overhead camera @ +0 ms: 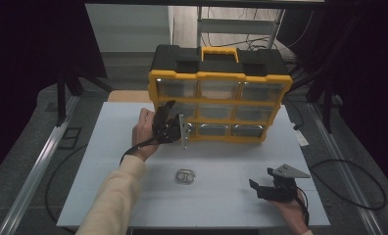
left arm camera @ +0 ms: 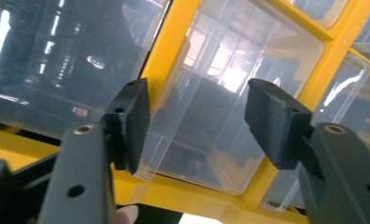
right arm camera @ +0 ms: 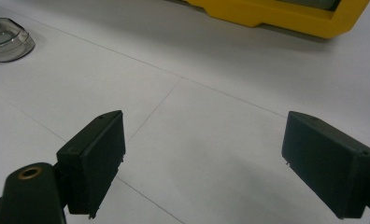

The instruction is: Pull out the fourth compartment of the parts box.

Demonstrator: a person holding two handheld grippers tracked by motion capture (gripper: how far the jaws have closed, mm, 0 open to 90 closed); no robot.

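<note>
A white table (overhead camera: pixel 133 196) stands in a dim room with dark surroundings. At its far middle sits a yellow and black drawer organiser (overhead camera: pixel 219 93), upright, its long axis running left to right and its front facing the person. The front holds three rows of three clear plastic drawers in a yellow frame; a black top carries a yellow handle. The left gripper (overhead camera: pixel 175 128) is held at the organiser's lower left corner, the left hand (overhead camera: pixel 144 132) raised off the table with a cream sleeve behind it. In the left gripper view its jaws stand partly apart on either side of a clear drawer (left arm camera: pixel 202 126), pads not visibly pressing on it. A small clear container (overhead camera: pixel 185 176) lies on the table's near middle, well apart from the organiser. The right gripper (overhead camera: pixel 263 178) rests low near the table's front right, held by the right hand (overhead camera: pixel 292 208), jaws wide apart over bare table
</note>
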